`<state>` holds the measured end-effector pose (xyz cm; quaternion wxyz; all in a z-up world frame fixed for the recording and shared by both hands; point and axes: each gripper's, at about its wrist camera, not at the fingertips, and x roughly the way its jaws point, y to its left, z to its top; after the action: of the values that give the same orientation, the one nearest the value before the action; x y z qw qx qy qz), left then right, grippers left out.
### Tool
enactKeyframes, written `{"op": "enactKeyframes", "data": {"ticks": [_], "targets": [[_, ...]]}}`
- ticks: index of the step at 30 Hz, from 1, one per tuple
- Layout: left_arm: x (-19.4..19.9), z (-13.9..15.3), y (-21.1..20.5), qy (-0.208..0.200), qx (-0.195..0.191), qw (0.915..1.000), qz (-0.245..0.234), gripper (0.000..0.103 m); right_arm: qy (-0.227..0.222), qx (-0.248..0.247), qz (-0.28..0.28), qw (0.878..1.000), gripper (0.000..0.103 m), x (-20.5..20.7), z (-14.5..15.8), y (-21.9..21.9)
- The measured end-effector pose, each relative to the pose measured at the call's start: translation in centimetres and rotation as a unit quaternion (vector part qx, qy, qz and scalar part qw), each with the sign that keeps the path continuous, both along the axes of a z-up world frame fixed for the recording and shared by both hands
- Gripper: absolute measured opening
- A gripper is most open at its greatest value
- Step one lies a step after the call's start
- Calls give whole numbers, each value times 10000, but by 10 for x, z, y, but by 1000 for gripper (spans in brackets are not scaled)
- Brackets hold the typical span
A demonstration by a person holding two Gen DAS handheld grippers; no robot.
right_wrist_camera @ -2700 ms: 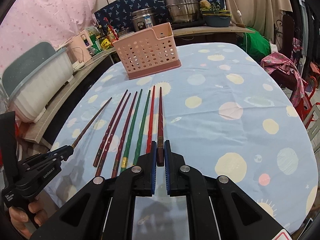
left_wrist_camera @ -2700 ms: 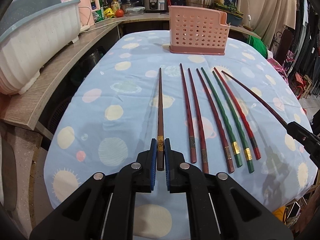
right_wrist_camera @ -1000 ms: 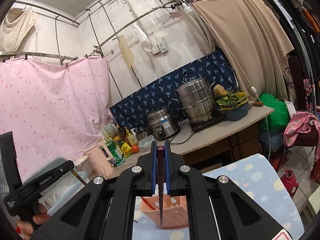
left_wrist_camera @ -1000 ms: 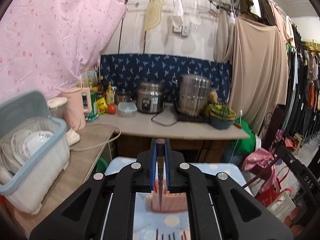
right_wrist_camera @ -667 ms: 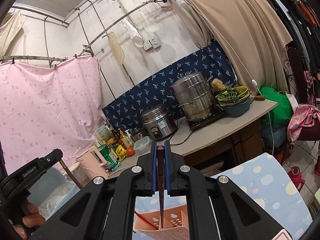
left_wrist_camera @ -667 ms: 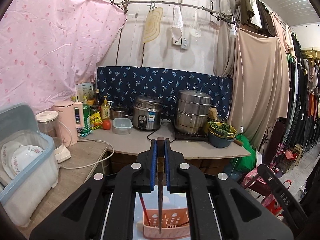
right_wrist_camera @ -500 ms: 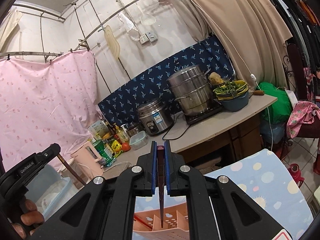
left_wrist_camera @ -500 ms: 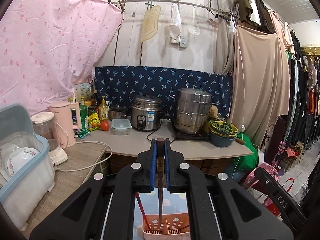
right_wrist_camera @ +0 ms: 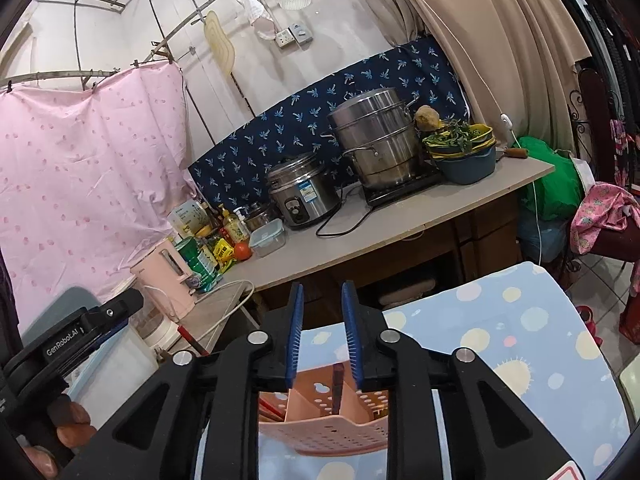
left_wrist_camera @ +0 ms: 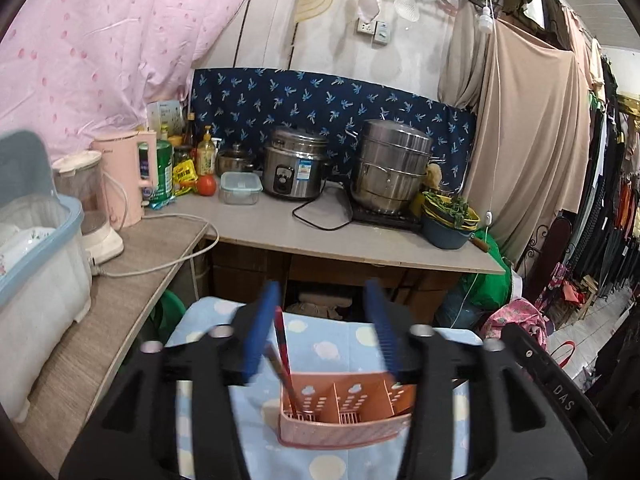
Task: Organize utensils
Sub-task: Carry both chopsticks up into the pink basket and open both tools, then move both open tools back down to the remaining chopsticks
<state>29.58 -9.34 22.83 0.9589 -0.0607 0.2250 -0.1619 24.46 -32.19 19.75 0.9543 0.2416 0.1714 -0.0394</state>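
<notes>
Both grippers, left (left_wrist_camera: 318, 326) and right (right_wrist_camera: 322, 332), have just sprung wide open, dropping their chopsticks (left_wrist_camera: 285, 364) upright into the pink basket (left_wrist_camera: 344, 428), so more remain to collect.

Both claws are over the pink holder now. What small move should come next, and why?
Probably lift both away. The left claw and right claw are open, and the chopsticks already stand in the pink holder, so nothing is left to hold here.
</notes>
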Motion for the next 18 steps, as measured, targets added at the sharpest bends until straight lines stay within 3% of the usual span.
{"op": "enactKeyframes", "data": {"ticks": [11, 18], "targets": [[-52, -1, 1, 320, 378, 9986, -177, 68, 175, -101, 374, 9991, 38, -54, 7, 26], [-101, -28, 4, 727, 679, 9943, -382, 70, 489, -160, 595, 9969, 41, -107, -12, 49]]}}
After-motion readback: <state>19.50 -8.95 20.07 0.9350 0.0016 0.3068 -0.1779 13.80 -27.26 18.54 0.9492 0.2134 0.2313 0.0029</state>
